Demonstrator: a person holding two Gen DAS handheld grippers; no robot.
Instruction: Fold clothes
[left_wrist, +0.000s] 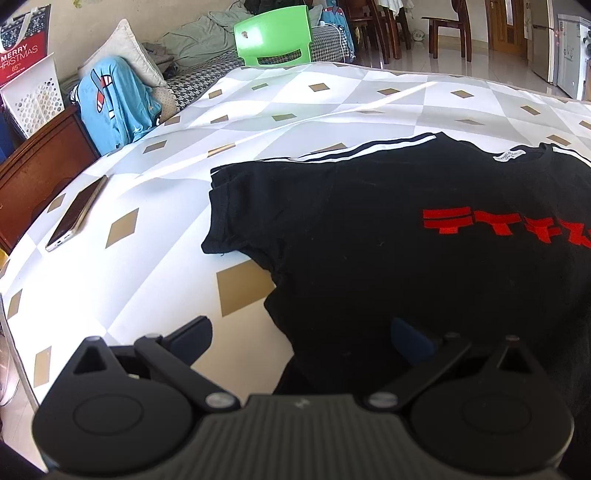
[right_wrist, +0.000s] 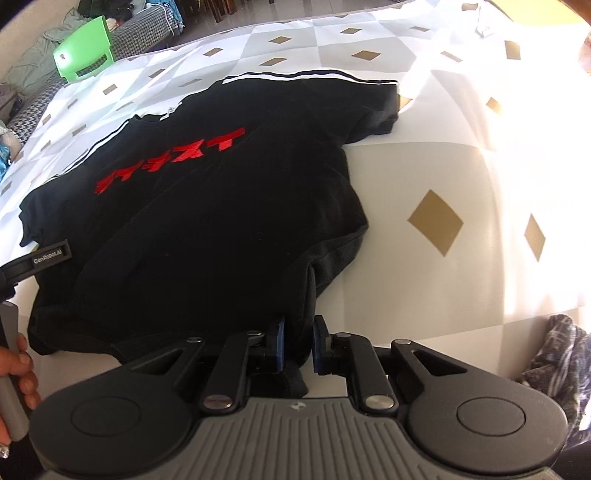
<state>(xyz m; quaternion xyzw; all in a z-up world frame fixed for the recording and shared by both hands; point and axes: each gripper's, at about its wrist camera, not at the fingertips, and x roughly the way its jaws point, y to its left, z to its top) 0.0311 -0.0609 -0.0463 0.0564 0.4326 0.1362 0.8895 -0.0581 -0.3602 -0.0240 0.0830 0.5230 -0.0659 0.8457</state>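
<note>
A black T-shirt (left_wrist: 388, 229) with red lettering and white shoulder stripes lies spread on the patterned tabletop (left_wrist: 166, 258); it also shows in the right wrist view (right_wrist: 207, 206). My left gripper (left_wrist: 303, 336) is open, its jaws wide apart over the shirt's near left hem, one finger over the cloth, one over the table. My right gripper (right_wrist: 298, 343) is shut on the shirt's near right hem, black cloth pinched between the blue pads (right_wrist: 280, 343). The left gripper's finger (right_wrist: 48, 254) shows at the left edge of the right wrist view.
A phone (left_wrist: 75, 214) lies on the table at the left. A green chair (left_wrist: 275, 37) and a sofa with clothes stand beyond the far edge. A dark patterned cloth (right_wrist: 557, 358) sits at the near right. A wooden cabinet (left_wrist: 40, 166) stands left of the table.
</note>
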